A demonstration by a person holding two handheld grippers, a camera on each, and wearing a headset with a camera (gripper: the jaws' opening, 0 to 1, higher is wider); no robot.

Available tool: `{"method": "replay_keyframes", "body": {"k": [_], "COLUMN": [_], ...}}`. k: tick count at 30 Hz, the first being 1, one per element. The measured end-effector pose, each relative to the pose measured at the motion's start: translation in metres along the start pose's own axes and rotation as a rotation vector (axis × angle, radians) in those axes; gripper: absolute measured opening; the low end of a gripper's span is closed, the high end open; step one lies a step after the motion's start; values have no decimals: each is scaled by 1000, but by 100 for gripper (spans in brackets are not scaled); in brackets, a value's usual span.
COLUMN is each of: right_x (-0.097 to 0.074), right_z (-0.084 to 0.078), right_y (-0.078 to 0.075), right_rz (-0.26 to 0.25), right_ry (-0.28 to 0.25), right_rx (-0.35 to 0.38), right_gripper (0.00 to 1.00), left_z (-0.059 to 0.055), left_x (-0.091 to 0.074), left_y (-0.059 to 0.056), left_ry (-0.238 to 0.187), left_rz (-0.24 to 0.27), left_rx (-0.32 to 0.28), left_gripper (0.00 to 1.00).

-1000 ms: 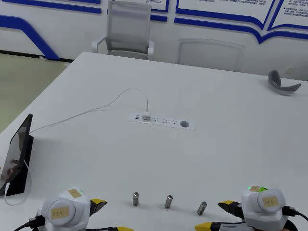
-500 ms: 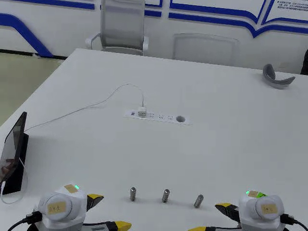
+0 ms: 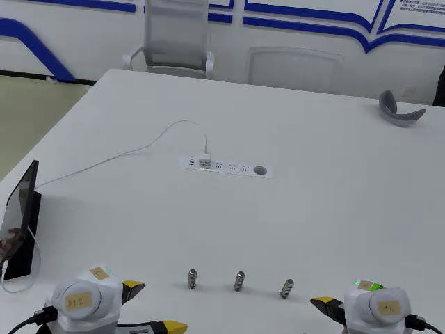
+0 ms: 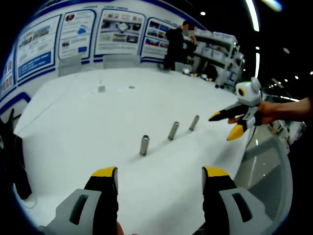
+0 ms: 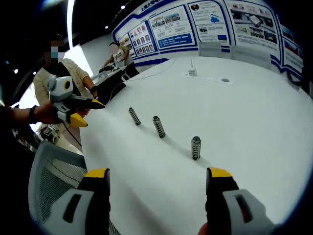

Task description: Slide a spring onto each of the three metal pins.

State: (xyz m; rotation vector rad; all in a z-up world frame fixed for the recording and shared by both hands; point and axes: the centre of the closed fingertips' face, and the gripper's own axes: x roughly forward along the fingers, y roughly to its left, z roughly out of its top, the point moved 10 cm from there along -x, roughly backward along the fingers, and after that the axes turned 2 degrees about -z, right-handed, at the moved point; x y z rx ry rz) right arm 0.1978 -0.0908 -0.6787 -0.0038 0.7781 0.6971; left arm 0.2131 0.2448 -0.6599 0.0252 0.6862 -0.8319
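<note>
A socket strip [image 3: 224, 168] sits in the middle of the table [image 3: 334, 209]. Its white cable [image 3: 125, 156] runs toward a tablet [image 3: 19, 219] at the left edge. A grey band [image 3: 400, 111] lies near the far right corner.

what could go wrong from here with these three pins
The three pins stand free on the table near its front edge, so a sweep of the open left gripper or right gripper could topple them. The rightmost pin seems to lean, so it looks likeliest to tip.
</note>
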Motion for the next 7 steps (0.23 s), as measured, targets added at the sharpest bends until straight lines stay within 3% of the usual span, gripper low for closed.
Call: {"method": "replay_keyframes", "body": {"k": [7], "right_x": [0], "right_z": [-1], "right_y": [1], "right_rz": [3], "right_ry": [5], "right_rx": [-5], "right_gripper": [83], "left_z": [-1], "left_x": [-2], "left_y": [-1], "left_ry": [3], "left_rz": [1], "left_rx": [-1], "left_gripper": [72]}}
